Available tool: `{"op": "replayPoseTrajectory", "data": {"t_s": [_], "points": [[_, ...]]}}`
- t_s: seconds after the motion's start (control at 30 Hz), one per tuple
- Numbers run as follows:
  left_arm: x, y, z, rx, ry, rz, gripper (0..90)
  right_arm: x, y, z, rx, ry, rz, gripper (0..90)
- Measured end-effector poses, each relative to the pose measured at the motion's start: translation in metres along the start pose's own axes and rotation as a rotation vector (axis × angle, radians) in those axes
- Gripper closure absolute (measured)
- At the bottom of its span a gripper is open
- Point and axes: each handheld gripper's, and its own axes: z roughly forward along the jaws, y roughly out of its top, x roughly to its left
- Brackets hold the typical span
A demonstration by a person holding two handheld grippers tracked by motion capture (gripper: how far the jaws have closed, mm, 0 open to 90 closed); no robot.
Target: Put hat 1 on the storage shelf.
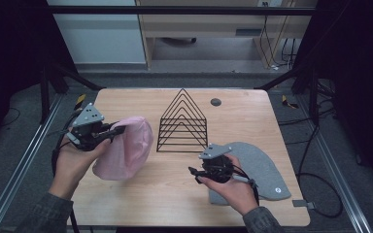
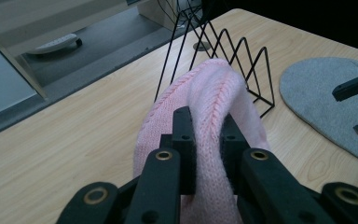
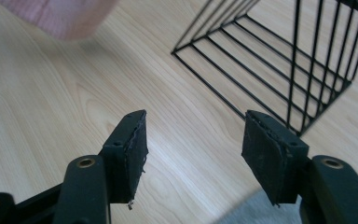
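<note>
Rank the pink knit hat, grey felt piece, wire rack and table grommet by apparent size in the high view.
1. grey felt piece and pink knit hat: too alike to rank
2. wire rack
3. table grommet

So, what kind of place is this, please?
Probably a lab or office room set up for recording handling work. A wooden table stands inside a dark metal frame, cables lie across the grey floor, and office furniture stands behind. The left gripper holds a pink knitted hat.
</note>
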Motion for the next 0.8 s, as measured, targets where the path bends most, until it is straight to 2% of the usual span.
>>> {"op": "replayPoseTrajectory", "data": {"t_s": [0.3, 0.33, 0.43, 0.57, 0.8], "points": [[-0.006, 0.02, 0.001, 0.0, -0.014, 0.026, 81.1, 0.017, 0.021, 0.015, -0.032, 0.065, 0.01, 52.6], [-0.009, 0.025, 0.002, 0.0, -0.014, 0.029, 81.1, 0.022, 0.028, 0.017, -0.048, 0.083, 0.017, 56.2], [-0.011, 0.028, 0.002, -0.001, -0.016, 0.031, 81.1, 0.028, 0.038, 0.019, -0.055, 0.098, 0.006, 59.0], [-0.015, 0.034, 0.003, 0.003, -0.029, 0.042, 81.1, 0.034, 0.054, 0.021, -0.072, 0.135, 0.013, 59.3], [-0.022, 0.04, 0.007, 0.009, -0.053, 0.048, 81.0, 0.041, 0.08, 0.027, -0.1, 0.147, 0.027, 53.2]]}}
